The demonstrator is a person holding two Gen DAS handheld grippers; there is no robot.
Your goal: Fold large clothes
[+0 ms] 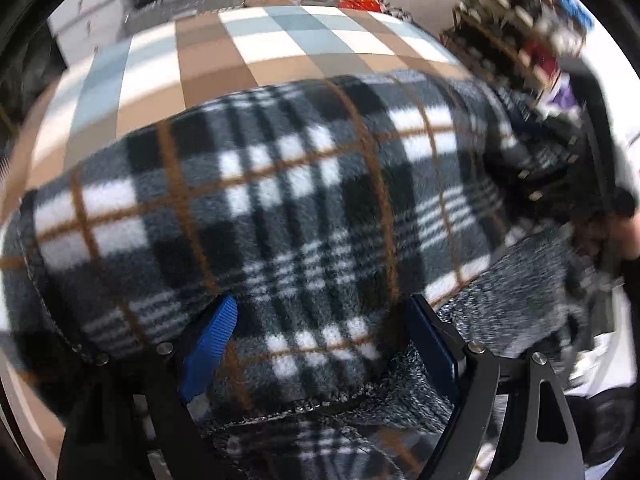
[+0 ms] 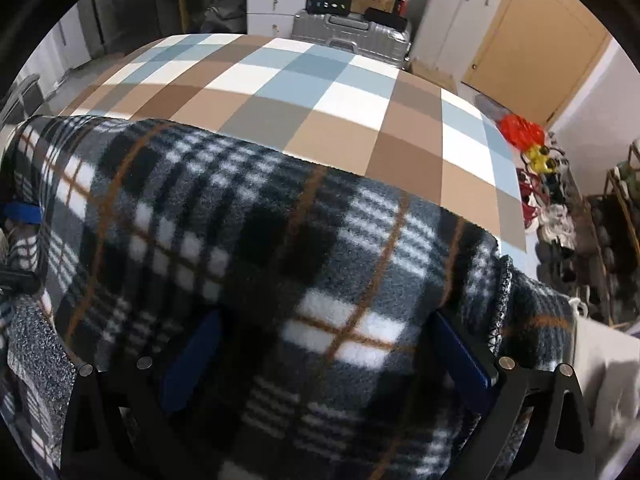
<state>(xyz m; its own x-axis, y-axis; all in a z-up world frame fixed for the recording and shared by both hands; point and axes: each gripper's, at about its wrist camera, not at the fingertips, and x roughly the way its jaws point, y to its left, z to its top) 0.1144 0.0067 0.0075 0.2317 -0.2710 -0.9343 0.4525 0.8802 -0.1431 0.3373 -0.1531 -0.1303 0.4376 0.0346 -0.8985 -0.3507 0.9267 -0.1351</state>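
A large plaid fleece garment [image 1: 304,200], black, grey and white with thin orange lines, lies bunched on the near part of a checked table [image 1: 208,60]. My left gripper [image 1: 320,340] has its blue-padded fingers [image 1: 208,348] spread wide with a thick fold of the fleece between them. In the right wrist view the same fleece [image 2: 280,240] fills the lower half, and my right gripper [image 2: 324,364] likewise has fleece between its wide-set fingers [image 2: 460,352]. The left gripper's blue pad [image 2: 22,213] shows at the far left edge there. A grey knit lining [image 1: 500,312] shows at the fleece's edge.
The table [image 2: 320,92] is covered in a brown, white and blue checked cloth and stretches beyond the fleece. A silver suitcase [image 2: 352,32] and white cabinets [image 2: 460,20] stand behind it. A shoe rack [image 2: 592,232] and red bag [image 2: 520,132] are at the right.
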